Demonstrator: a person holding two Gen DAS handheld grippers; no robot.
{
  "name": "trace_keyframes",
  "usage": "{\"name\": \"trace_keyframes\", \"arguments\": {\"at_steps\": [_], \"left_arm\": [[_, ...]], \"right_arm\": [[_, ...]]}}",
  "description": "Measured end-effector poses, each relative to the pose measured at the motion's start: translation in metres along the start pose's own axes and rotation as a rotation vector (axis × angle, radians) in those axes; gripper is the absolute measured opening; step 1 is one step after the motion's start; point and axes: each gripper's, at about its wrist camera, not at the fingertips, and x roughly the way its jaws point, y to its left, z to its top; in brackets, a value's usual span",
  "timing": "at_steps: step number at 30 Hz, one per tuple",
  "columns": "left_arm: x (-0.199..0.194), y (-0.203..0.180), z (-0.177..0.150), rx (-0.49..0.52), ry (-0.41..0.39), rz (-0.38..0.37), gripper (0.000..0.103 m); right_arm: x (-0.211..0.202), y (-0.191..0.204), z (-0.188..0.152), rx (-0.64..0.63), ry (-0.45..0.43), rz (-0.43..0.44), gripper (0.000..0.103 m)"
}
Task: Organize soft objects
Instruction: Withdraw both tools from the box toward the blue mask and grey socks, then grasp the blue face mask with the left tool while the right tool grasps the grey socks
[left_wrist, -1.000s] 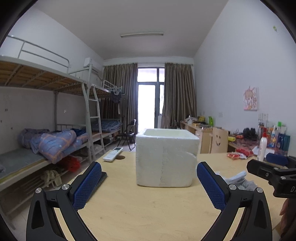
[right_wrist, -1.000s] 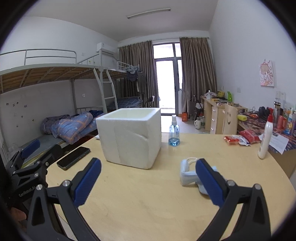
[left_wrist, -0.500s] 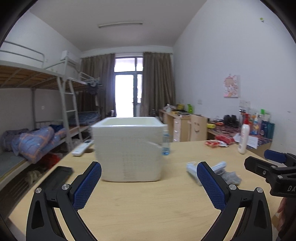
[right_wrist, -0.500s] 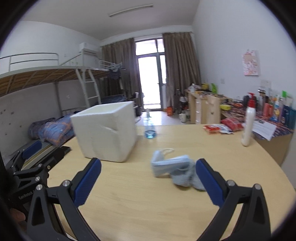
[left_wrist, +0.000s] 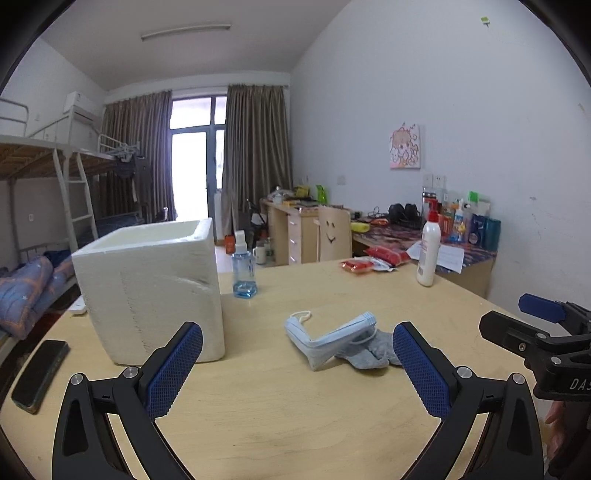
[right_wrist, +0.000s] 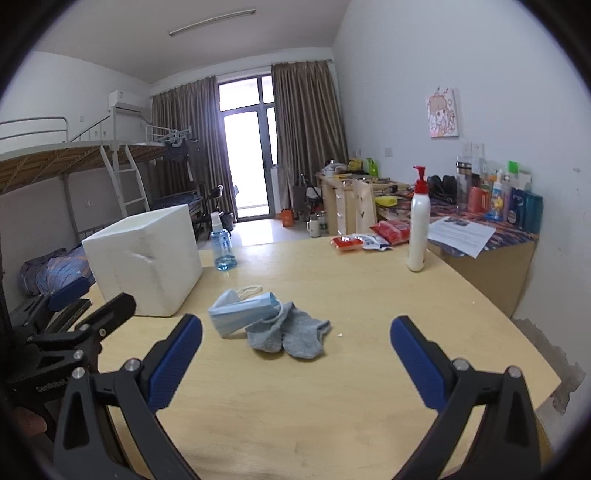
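Observation:
A stack of blue face masks lies on the wooden table, partly over a pair of grey socks. A white foam box, open at the top, stands to their left. My left gripper is open and empty, a short way in front of the masks. My right gripper is open and empty, just in front of the socks. Each gripper shows at the edge of the other's view.
A blue spray bottle stands behind the box. A white pump bottle and red packets sit at the table's far right. A black phone lies at the left edge. A cluttered desk and bunk beds stand beyond.
Both grippers have swung to the right: the foam box slid to the left in both views and the masks and socks came toward the middle. Both grippers stayed open.

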Motion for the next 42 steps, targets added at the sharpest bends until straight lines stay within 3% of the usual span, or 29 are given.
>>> {"name": "trace_keyframes", "arguments": {"at_steps": [15, 24, 37, 42], "left_arm": [[0.037, -0.011, 0.000, 0.032, 0.089, -0.042, 0.103], [0.073, -0.006, 0.001, 0.004, 0.190, -0.070, 0.103], [0.129, -0.010, 0.001, 0.058, 0.306, -0.064, 0.103], [0.146, -0.004, -0.001, 0.017, 0.367, -0.087, 0.103]], "right_arm": [[0.035, -0.016, -0.007, 0.021, 0.091, 0.015, 0.103], [0.061, -0.018, -0.008, 0.006, 0.163, 0.018, 0.103], [0.103, -0.026, -0.006, -0.005, 0.302, 0.039, 0.103], [0.113, -0.025, -0.004, -0.025, 0.342, 0.041, 0.103]]}}
